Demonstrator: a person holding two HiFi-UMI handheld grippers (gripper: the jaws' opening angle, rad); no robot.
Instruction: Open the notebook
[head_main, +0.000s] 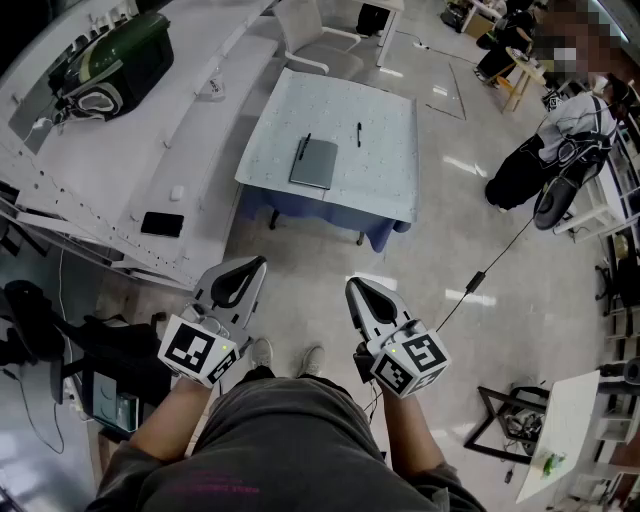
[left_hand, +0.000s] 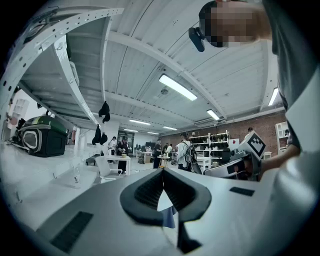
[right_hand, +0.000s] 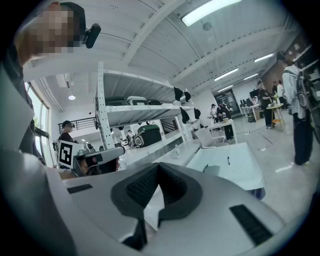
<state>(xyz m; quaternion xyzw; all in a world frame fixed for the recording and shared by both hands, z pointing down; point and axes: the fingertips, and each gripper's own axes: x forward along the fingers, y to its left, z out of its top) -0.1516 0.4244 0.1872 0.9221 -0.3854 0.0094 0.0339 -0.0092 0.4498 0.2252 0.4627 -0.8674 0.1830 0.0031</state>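
The closed grey notebook lies flat near the middle of the pale bench, with a black pen near its right side. The left tool and right tool hang over the floor, well apart from the bench. Each has its jaws together on nothing.

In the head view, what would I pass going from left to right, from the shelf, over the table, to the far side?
Green bag → notebook → pen → person bending over.
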